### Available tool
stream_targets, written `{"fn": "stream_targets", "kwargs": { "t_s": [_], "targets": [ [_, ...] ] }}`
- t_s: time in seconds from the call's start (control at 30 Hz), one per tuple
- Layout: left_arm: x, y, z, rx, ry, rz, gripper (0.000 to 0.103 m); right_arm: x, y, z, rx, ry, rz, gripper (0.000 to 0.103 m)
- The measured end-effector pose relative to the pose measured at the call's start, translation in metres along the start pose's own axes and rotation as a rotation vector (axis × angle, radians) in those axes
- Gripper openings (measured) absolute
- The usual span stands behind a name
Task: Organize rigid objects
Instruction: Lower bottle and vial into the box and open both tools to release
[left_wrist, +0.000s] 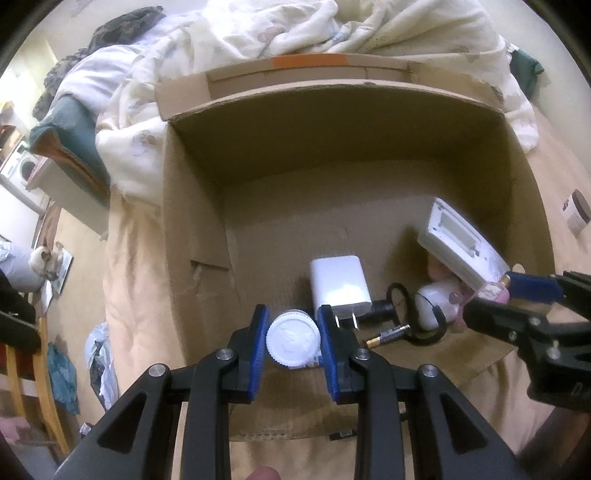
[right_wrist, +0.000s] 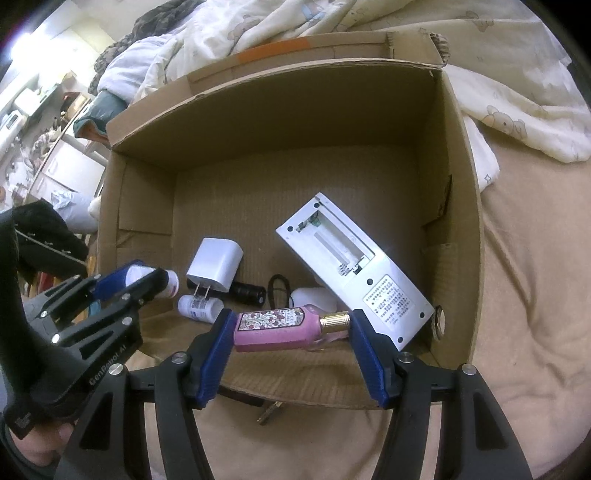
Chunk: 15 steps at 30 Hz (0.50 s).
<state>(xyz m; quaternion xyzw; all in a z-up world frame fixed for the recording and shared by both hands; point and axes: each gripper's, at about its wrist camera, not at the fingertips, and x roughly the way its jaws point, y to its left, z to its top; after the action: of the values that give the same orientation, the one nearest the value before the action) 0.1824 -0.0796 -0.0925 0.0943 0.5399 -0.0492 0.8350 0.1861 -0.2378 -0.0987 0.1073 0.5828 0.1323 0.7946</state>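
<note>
A white-capped bottle (left_wrist: 292, 341) is gripped between the blue pads of the left claw (left_wrist: 293, 338), its ribbed cap turned toward the lens, above the near edge of an open cardboard box (left_wrist: 192, 206) that is set on a bed (left_wrist: 136, 295). In the right wrist view, a pink perfume bottle (right_wrist: 280, 325) with a floral label and a gold neck is clenched lengthwise by the right claw (right_wrist: 291, 325), one pad against its base and the other against its gold top, over the box's near wall. On the box floor a white charger (left_wrist: 340, 284) is seen at 12 o'clock from the left claw, prongs toward the near wall. A black cylinder (right_wrist: 245, 292) lies just behind the charger, and a small white labelled bottle (right_wrist: 199, 306) lies at 9 o'clock from the perfume bottle. A white device with an open battery bay (right_wrist: 354, 269) is propped tilted against the box's right side, at 1 o'clock from the right claw. A white rounded object (left_wrist: 437, 301) with a black loop lies under its lower end, and a gold-tipped battery (left_wrist: 388, 336) lies near the loop. A crumpled cream duvet (left_wrist: 295, 29) is piled beyond the box at 12 o'clock. A brown-lidded jar (left_wrist: 576, 216) rests on the bed outside the box at 3 o'clock.
</note>
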Motion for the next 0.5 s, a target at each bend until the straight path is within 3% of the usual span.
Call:
{"fn": "stream_targets", "kwargs": {
  "t_s": [0.07,0.23,0.3,0.37,0.5],
  "targets": [
    [-0.001,-0.002,0.000,0.005,-0.001,0.004,0.027,-0.001,0.000,0.001,0.003,-0.006,0.009,0.066],
    [-0.008,-0.004,0.001,0.006,-0.021,0.003,0.054,-0.013,0.001,0.004,0.001,-0.069,0.045,0.075],
    [-0.013,-0.005,0.001,0.000,-0.032,-0.009,0.070,-0.019,0.001,0.005,0.004,-0.103,0.046,0.091],
    [-0.020,-0.004,0.001,-0.016,-0.059,-0.028,0.076,-0.023,0.001,0.006,0.012,-0.131,0.058,0.103],
    [-0.033,-0.002,0.004,-0.031,-0.111,-0.028,0.081,-0.031,0.001,0.008,0.014,-0.182,0.053,0.103]
  ]
}}
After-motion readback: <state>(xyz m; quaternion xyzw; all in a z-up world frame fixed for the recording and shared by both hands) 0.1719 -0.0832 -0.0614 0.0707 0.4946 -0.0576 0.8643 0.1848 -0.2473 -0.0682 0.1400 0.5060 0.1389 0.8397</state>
